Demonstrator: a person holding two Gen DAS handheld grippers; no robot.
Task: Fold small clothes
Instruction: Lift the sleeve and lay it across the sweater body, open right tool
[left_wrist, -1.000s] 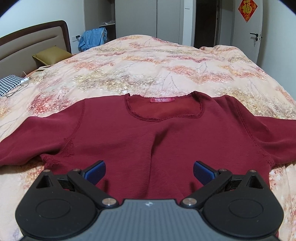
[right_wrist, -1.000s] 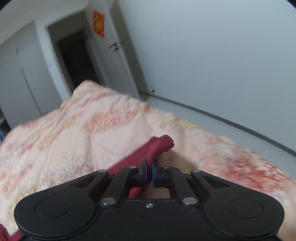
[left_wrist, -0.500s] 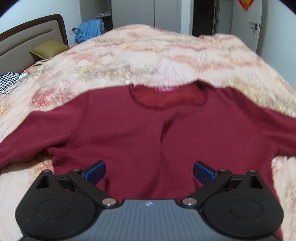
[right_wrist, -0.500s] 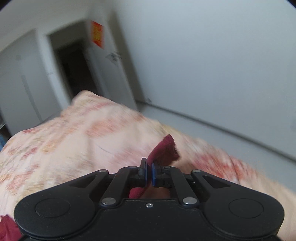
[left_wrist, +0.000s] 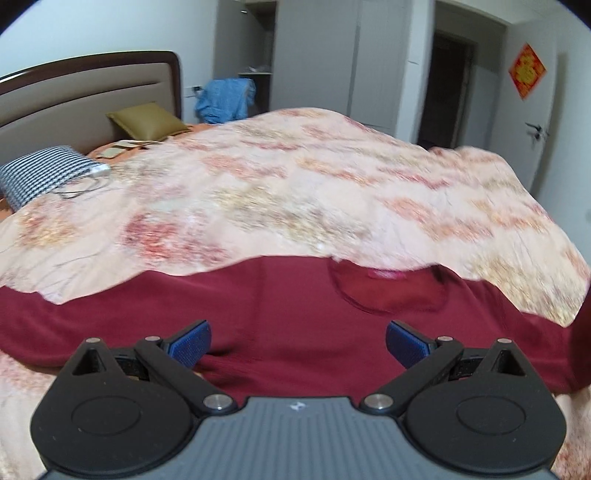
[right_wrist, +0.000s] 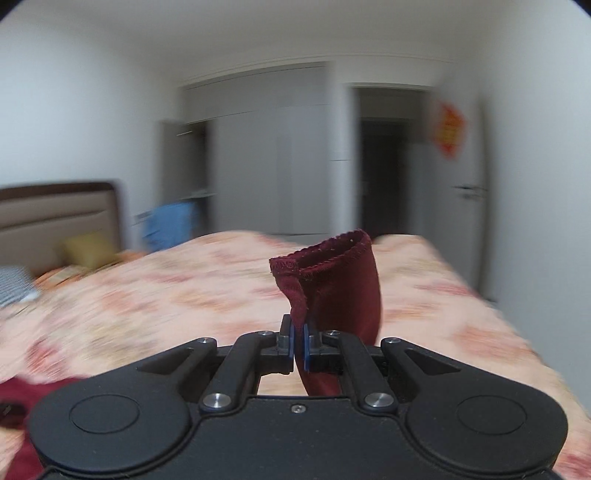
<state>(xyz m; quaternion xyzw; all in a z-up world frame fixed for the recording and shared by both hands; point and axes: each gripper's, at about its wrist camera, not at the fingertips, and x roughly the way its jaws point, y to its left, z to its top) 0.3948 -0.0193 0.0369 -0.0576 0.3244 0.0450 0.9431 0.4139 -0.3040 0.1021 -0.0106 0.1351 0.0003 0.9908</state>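
Note:
A dark red long-sleeved shirt (left_wrist: 295, 306) lies face up on the floral bedspread (left_wrist: 295, 192), neckline (left_wrist: 388, 291) away from me. My left gripper (left_wrist: 297, 345) is open and empty, hovering just above the shirt's chest. My right gripper (right_wrist: 298, 345) is shut on the shirt's right sleeve (right_wrist: 340, 291) and holds it lifted above the bed, cuff standing upright. More of the shirt (right_wrist: 22, 402) shows at the lower left of the right wrist view.
A headboard (left_wrist: 92, 88), an olive pillow (left_wrist: 147, 122) and a checked pillow (left_wrist: 40, 170) are at the far left. A blue garment (left_wrist: 225, 96) hangs beyond the bed. Wardrobe doors, a dark doorway (left_wrist: 450, 88) and a door are behind. The bed's edge drops off on the right.
My right gripper has lifted the sleeve off the bed and swung round to face along the bed. My left gripper has tilted up and moved left; the shirt sits lower in its view.

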